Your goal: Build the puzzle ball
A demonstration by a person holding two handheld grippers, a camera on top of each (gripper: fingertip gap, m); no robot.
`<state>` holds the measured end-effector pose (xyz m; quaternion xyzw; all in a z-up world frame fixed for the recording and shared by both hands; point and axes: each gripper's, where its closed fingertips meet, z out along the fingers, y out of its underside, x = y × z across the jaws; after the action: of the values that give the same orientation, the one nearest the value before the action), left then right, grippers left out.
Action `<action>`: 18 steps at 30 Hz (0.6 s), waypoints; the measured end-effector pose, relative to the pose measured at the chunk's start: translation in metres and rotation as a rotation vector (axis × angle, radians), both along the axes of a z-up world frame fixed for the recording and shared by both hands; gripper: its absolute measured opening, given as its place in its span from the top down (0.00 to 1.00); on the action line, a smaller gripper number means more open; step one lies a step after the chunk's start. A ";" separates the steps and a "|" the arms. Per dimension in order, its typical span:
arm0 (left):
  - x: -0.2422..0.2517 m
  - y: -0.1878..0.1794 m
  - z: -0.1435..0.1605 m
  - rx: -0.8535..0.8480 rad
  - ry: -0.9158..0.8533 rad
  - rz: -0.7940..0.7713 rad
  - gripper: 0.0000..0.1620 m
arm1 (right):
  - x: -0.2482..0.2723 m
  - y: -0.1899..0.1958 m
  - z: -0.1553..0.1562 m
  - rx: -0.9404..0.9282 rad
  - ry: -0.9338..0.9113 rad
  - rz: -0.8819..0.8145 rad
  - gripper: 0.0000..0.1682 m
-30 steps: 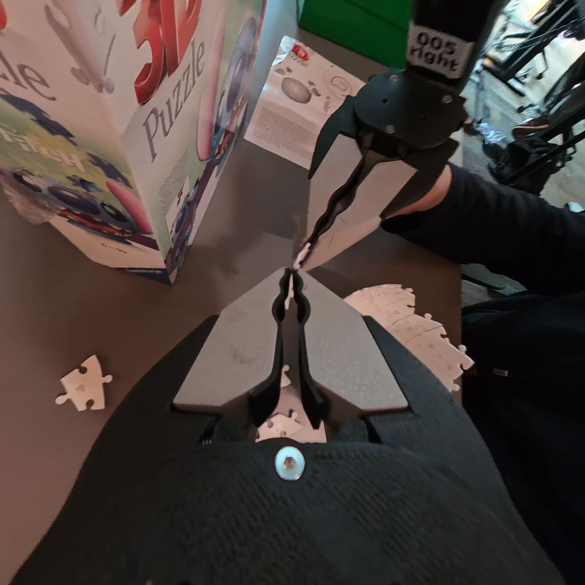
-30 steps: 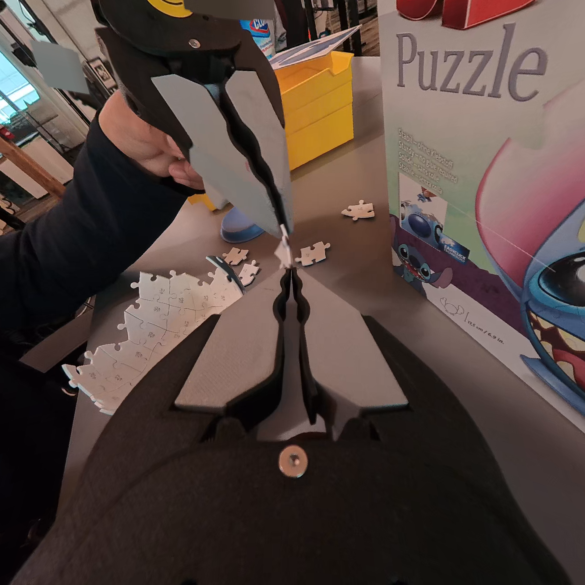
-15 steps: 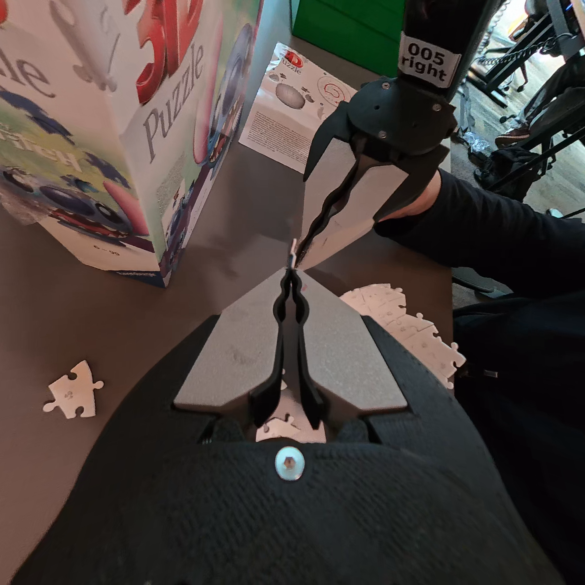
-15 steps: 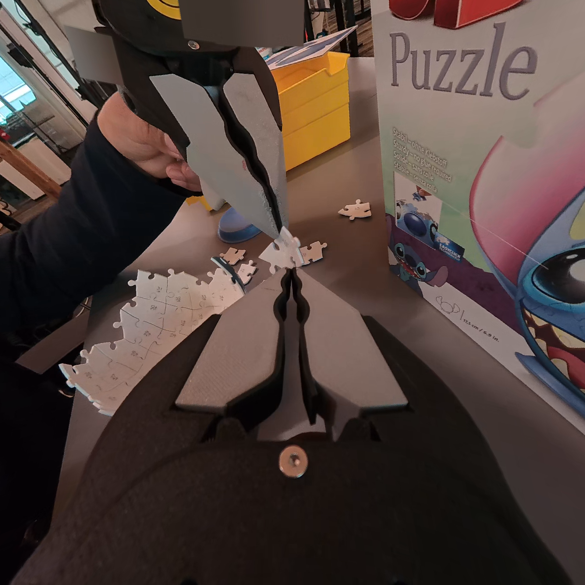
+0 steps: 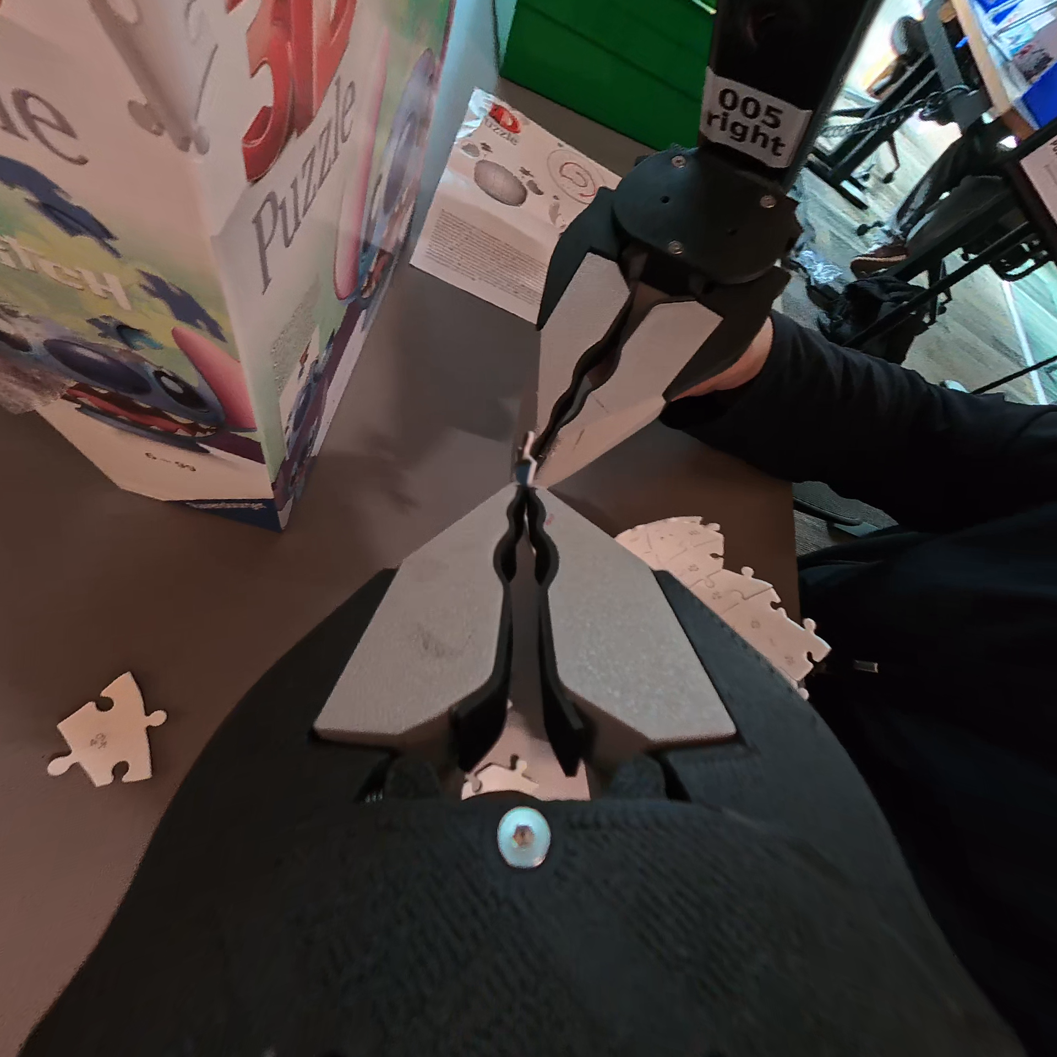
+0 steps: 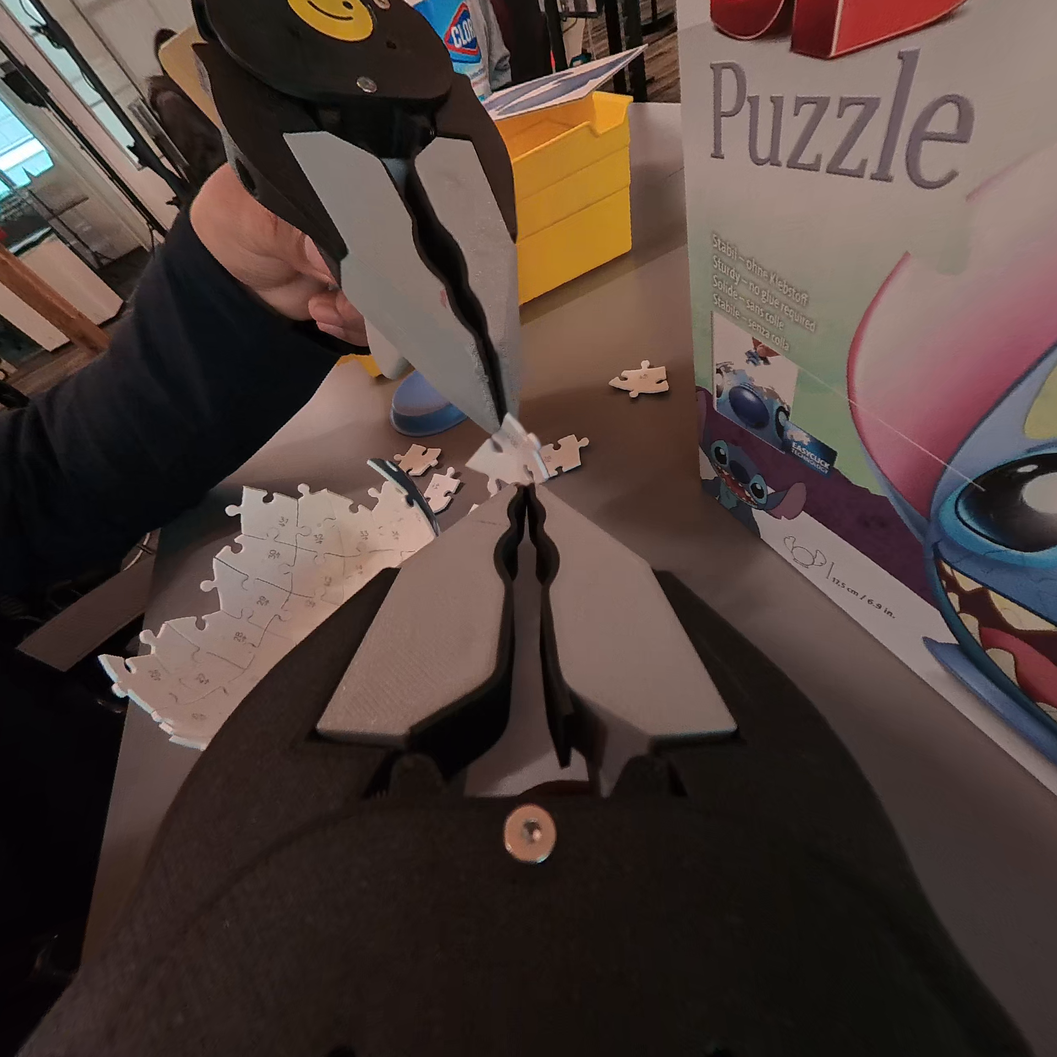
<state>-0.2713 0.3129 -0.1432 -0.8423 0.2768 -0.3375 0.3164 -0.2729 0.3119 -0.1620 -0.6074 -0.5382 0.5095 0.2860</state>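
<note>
My left gripper point(image 5: 523, 487) and my right gripper point(image 6: 527, 487) meet tip to tip above the dark table. Both are shut on a small white puzzle piece point(image 6: 506, 457), which shows edge-on in the left wrist view point(image 5: 526, 457). I cannot tell whether it is one piece or two joined. The right gripper point(image 5: 537, 452) comes in from the upper right; the left gripper point(image 6: 504, 420) comes down from above. A curved assembled section of white-backed pieces point(image 6: 274, 572) lies on the table near the person's body, also in the left wrist view point(image 5: 738, 583).
The tall puzzle box point(image 5: 171, 229) point(image 6: 858, 343) stands close beside the grippers. Loose pieces lie around point(image 5: 106, 729) point(image 6: 640, 378) point(image 6: 420, 457) point(image 6: 566, 452). An instruction sheet point(image 5: 503, 217), stacked yellow bins point(image 6: 566, 189) and a blue stand point(image 6: 423, 406) lie farther back. Less than 4 cm separates the two grippers' tips.
The held piece has turned from edge-on to showing its white face in the right wrist view. Both grippers stayed shut, tip to tip, and shifted only slightly.
</note>
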 end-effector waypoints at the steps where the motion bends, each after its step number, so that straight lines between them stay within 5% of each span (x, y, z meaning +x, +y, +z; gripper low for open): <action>1: 0.002 -0.001 0.002 0.001 -0.011 -0.009 1.00 | 0.000 0.000 0.001 -0.003 0.004 0.001 1.00; 18: 0.007 -0.003 0.005 0.049 0.003 -0.040 1.00 | 0.000 0.000 0.003 0.005 0.012 -0.002 1.00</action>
<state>-0.2641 0.3101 -0.1379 -0.8290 0.3021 -0.3357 0.3298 -0.2725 0.3122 -0.1594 -0.6043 -0.5372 0.5113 0.2913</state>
